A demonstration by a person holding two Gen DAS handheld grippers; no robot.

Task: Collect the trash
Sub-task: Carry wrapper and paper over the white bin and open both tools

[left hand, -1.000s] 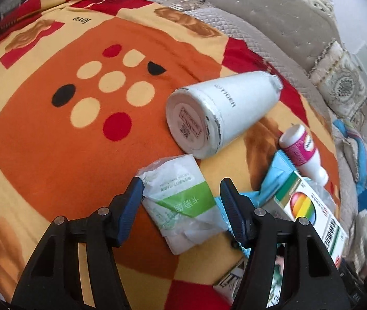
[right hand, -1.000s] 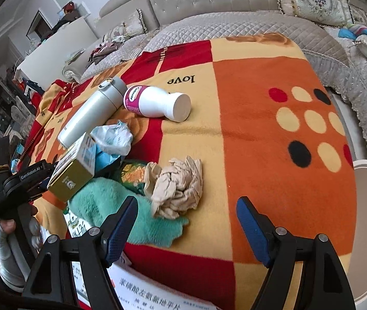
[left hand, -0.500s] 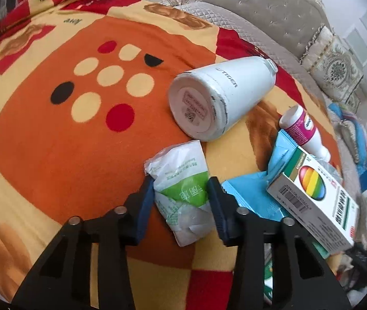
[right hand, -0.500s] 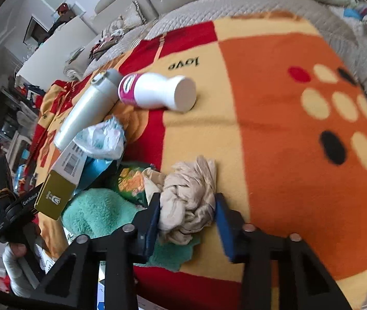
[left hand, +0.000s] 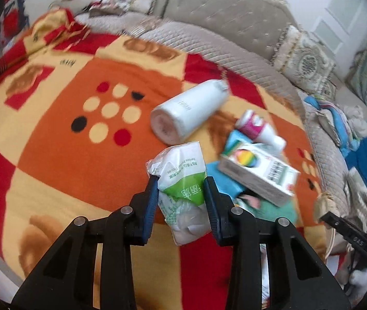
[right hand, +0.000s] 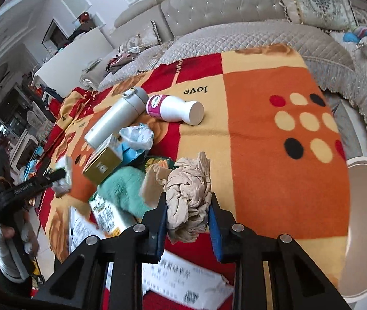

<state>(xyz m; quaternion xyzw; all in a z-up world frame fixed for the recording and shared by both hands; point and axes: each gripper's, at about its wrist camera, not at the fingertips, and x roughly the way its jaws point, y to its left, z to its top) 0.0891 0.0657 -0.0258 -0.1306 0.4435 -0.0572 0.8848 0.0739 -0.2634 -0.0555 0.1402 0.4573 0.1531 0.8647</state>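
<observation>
Tissue packet (left hand: 183, 178), long axis pointing away, clamped in left hand-held gripper (left hand: 179, 201).

counted on the blanket
one white steel flask (right hand: 116, 121), one pink-labelled white plastic bottle (right hand: 174, 108), one crumpled beige cloth wad (right hand: 187, 193), one green-white tissue pack (left hand: 183, 180), two cardboard boxes (right hand: 103, 162) (right hand: 106, 214).

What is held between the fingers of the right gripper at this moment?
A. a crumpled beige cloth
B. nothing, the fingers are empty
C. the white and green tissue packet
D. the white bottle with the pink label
A: in the right wrist view, the right gripper is closed on the crumpled beige cloth, while the white bottle with the pink label lies apart on the blanket.
</observation>
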